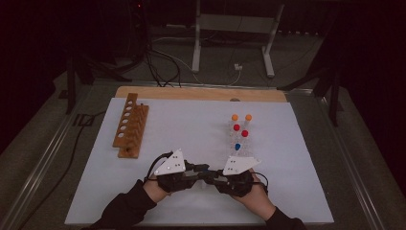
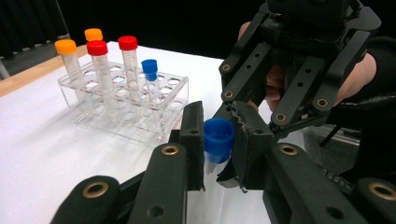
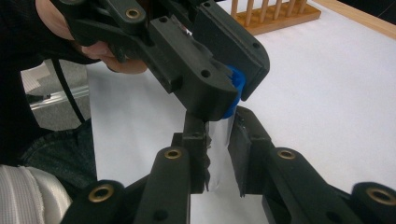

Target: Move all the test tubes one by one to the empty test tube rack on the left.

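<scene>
Clearly both grippers meet at six o'clock on the counter (image 1: 158, 201), sharing one tube (image 3: 218, 140). The left gripper (image 2: 215, 144) is clamped on its blue cap (image 2: 218, 135); the right gripper (image 3: 219, 149) is clamped on the clear body just below. The tube looks light, stiff and slick, thin plastic that could slip or crack if squeezed hard, so the body wants a firm mid-length hold while the ribbed cap takes the turning. The clear rack (image 1: 249, 152) with five capped tubes stands at one o'clock, the wooden rack (image 1: 131, 125) at eleven.
</scene>
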